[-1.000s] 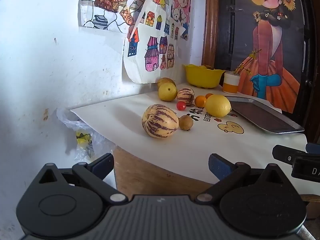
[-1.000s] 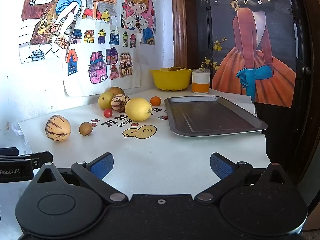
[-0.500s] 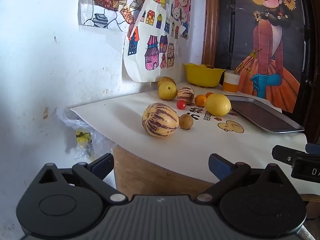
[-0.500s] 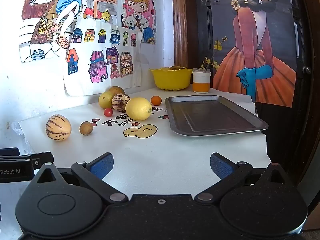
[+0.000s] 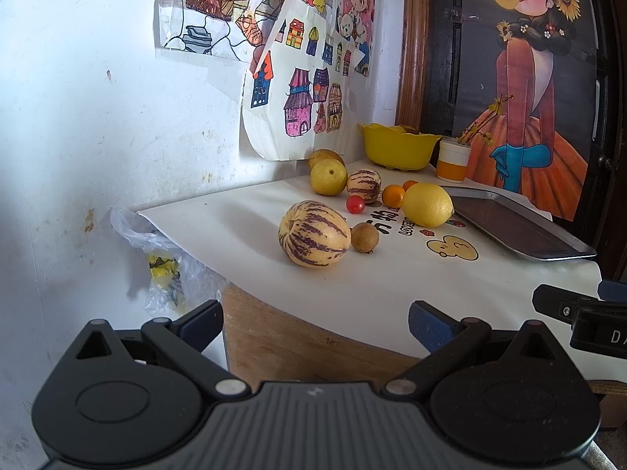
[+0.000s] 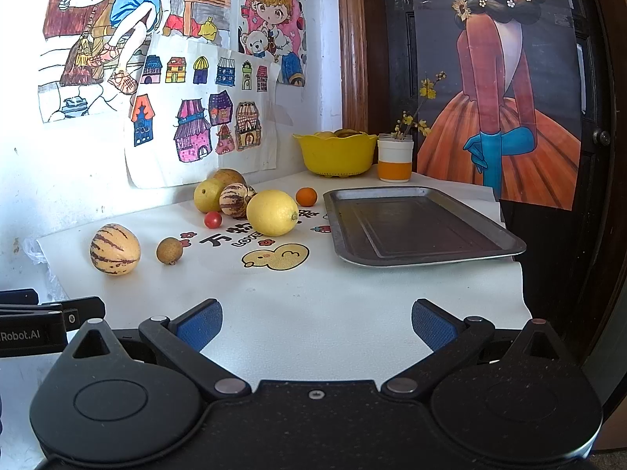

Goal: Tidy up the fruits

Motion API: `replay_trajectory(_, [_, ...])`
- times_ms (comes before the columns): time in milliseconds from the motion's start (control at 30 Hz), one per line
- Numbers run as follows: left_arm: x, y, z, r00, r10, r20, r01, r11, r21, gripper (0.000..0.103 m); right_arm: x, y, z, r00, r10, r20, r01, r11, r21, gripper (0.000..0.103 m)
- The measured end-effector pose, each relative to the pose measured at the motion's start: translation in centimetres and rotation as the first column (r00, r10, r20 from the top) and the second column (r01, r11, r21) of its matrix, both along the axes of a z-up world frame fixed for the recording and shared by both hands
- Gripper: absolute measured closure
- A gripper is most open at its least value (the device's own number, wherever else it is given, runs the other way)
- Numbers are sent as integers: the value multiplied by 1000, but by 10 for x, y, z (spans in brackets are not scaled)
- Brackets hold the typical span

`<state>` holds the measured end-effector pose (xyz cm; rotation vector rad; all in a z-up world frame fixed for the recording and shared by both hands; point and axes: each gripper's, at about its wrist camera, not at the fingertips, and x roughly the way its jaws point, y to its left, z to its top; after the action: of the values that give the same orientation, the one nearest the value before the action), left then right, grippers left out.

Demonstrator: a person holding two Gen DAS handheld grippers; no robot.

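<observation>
1. Comparing views: only the left wrist camera caught the crumpled clear plastic bag (image 5: 164,258) hanging off the table's left end and the bare brown wooden table edge (image 5: 298,337) under the white printed table cover (image 5: 392,286). The right wrist camera showed the whole flat grey metal tray (image 6: 419,227), empty, on the cover's right side; the left view cut it to one corner.
2. Left gripper (image 5: 313,323) was wide open, holding nothing, hovering short of the table edge. Right gripper (image 6: 317,323) was wide open too, empty, over the cover's near part.
3. Fruits all lay loose on the cover, left of the tray: large cream oval melon with purple stripes (image 5: 314,233) nearest, with the small round brown rough-skinned fruit (image 5: 365,237) just beside it; smooth red cherry tomato (image 5: 355,204); big glossy yellow lemon (image 5: 427,205) close to the tray; small orange citrus (image 5: 393,196); smaller striped melon (image 5: 363,185); round yellow-green fruit (image 5: 328,177) by the wall.
4. Scalloped yellow plastic bowl (image 6: 335,154) and white-and-orange cylindrical cup (image 6: 395,158) stood at the back.
</observation>
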<state>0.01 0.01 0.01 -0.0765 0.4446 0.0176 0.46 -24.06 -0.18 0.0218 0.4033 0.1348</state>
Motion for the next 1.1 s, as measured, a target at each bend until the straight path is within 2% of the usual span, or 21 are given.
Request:
replay_trajectory(167, [0,0,-8,1000,0,2,0,1000,-1,0,0,0,0,1000,0,0,0,1000,0,0])
replay_trajectory(1100, [0,3,-6,1000,8,-12,-8,1000,-18,0,1,4,1,1000,2,-2,-2,1000,-3,0])
